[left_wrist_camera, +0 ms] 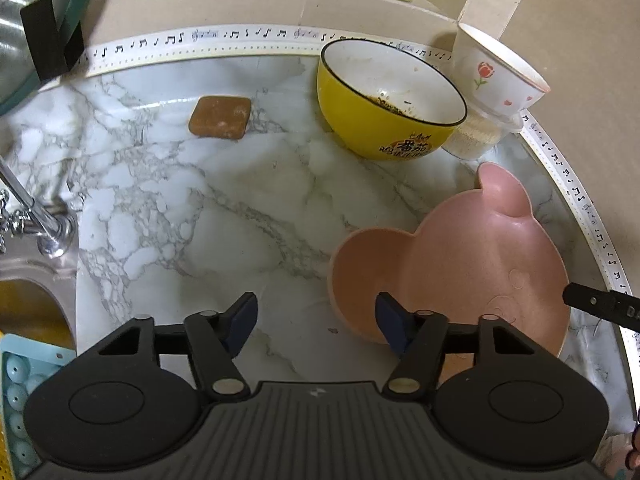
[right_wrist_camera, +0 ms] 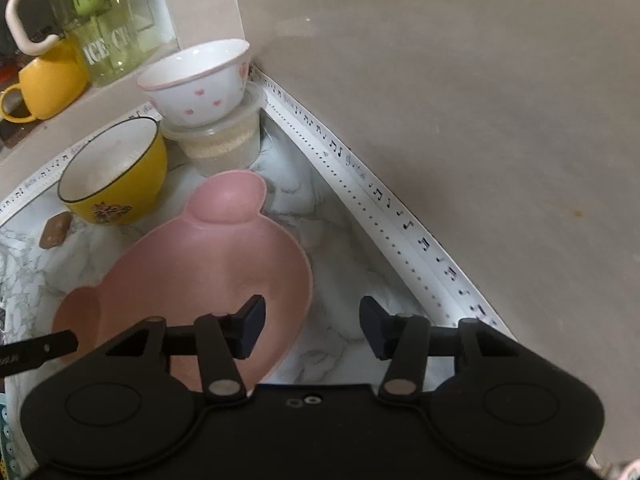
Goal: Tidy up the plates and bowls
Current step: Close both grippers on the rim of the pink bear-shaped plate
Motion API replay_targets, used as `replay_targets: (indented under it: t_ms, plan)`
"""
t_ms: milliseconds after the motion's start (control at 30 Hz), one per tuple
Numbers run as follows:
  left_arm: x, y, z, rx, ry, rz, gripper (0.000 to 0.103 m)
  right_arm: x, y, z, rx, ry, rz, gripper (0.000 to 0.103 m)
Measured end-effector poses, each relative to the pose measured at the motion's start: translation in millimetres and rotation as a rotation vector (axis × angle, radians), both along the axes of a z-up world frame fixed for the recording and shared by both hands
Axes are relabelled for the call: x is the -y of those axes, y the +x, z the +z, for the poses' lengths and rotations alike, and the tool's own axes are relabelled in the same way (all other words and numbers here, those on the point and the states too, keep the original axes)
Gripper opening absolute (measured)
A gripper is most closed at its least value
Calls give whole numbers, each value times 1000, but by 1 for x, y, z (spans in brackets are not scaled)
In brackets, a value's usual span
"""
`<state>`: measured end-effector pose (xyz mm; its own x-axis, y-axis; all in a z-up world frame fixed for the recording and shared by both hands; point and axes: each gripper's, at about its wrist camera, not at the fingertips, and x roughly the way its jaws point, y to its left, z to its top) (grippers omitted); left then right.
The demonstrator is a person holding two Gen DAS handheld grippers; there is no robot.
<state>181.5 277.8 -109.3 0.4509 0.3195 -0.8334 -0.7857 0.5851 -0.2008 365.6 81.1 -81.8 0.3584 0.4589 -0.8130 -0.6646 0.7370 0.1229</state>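
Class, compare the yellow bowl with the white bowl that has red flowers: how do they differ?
The yellow bowl stands directly on the marble counter; the white bowl perches tilted on a plastic tub. The yellow bowl holds dark food residue; the white bowl's visible inside looks clean. Both sit open side up.

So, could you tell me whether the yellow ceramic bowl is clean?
Dirty: the yellow ceramic bowl stands upright with dark crumbs inside.

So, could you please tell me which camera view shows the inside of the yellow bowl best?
The left wrist view: the yellow bowl tilts its opening toward that camera, showing dark food residue at the bottom. The right wrist view sees the bowl more from the side, with a hazy interior and no clear residue.
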Motion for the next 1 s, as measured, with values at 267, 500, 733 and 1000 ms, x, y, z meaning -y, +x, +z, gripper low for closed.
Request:
replay_targets:
  t_ms: [267, 500, 733, 1000]
  plan:
    - [-6, 1, -5, 9, -29, 23, 40, -9, 15, -12, -53, 13, 8, 29]
    - [0, 6, -1, 18, -13, -22, 14, -9, 15, -17, -98, 38, 11, 10]
    - [3, 2, 2, 4, 13, -50, 13, -2, 2, -10, -87, 51, 20, 9]
    - [13, -17, 17, 13, 25, -115, 13, 22, -25, 14, -61, 83, -6, 9]
